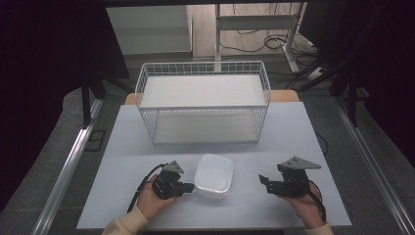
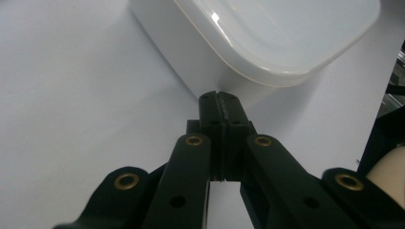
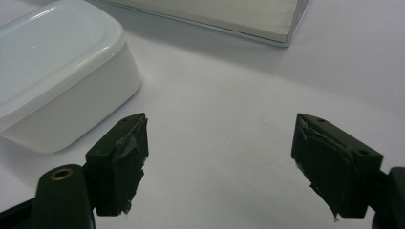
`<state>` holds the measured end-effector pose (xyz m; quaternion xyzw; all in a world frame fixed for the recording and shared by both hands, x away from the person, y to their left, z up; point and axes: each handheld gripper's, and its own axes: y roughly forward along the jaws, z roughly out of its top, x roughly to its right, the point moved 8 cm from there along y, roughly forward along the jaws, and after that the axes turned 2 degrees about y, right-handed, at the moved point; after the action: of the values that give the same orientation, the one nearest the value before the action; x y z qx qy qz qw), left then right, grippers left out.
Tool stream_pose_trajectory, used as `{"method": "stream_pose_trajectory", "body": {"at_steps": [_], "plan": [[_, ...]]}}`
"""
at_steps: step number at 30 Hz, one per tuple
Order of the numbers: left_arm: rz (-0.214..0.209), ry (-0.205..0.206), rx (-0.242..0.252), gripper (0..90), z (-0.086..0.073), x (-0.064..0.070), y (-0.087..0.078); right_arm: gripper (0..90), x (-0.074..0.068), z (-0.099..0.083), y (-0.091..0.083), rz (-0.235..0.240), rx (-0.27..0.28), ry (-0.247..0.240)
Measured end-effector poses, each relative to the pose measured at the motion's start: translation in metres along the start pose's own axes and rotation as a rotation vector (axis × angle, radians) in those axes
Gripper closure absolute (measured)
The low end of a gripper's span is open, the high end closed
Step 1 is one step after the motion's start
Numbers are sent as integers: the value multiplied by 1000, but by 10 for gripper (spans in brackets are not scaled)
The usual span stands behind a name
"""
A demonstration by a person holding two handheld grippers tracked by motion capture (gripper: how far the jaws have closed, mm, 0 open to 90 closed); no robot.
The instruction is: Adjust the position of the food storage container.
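1. My left gripper (image 1: pixel 188 186): jaws pressed together, empty, tips just beside the container.
2. Lidded white container (image 1: pixel 214 175): on the table (image 1: pixel 127 142), between my grippers, before the wire basket (image 1: pixel 203 100).
3. My right gripper (image 1: pixel 265 183): jaws wide apart, empty. I judge approach underway; grasping needs left reopened.

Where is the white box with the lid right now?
In the high view the white box sits on the table near the front edge, between the left gripper and the right gripper, in front of the wire basket.
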<state>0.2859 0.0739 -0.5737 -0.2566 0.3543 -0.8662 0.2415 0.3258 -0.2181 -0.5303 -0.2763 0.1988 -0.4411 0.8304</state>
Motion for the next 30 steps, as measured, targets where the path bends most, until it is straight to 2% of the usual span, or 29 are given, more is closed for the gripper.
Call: {"method": "stream_pose_trajectory", "body": {"at_steps": [9, 13, 15, 16, 17, 18, 19, 20, 21, 22, 23, 24, 25, 27, 30], "plan": [[-14, 21, -9, 900, 5, 8, 7, 203, 0, 1, -1, 2, 5, 0], [-9, 7, 20, 900, 6, 6, -2, 200, -1, 3, -2, 15, 22, 22], [0, -15, 51, 896, 6, 3, -11, 200, -2, 4, -3, 18, 25, 27], [6, -33, 74, 873, 7, 1, -15, 200, -1, 5, -3, 19, 27, 30], [17, -45, 94, 804, 7, -1, -20, 200, -2, 5, -3, 25, 31, 38], [32, -63, 119, 804, 8, -4, -25, 200, -2, 5, -3, 25, 31, 38], [46, -83, 141, 750, 8, -7, -31, 201, -2, 6, -3, 28, 31, 43], [56, -108, 165, 592, 9, -10, -37, 201, -3, 6, -3, 33, 31, 46], [58, -133, 183, 592, 9, -13, -42, 201, -3, 6, -3, 33, 31, 46], [57, -158, 197, 543, 10, -16, -47, 201, -4, 6, -3, 36, 32, 48], [51, -199, 221, 451, 11, -21, -54, 200, -5, 7, -3, 39, 34, 48], [51, -199, 221, 421, 11, -21, -54, 200, -5, 7, -3, 39, 34, 48], [42, -229, 238, 390, 12, -25, -59, 201, -7, 8, -4, 37, 38, 49], [35, -247, 247, 349, 12, -28, -62, 200, -8, 9, -4, 39, 41, 51], [34, -262, 252, 325, 12, -30, -64, 204, -8, 10, -4, 41, 43, 51]]}}
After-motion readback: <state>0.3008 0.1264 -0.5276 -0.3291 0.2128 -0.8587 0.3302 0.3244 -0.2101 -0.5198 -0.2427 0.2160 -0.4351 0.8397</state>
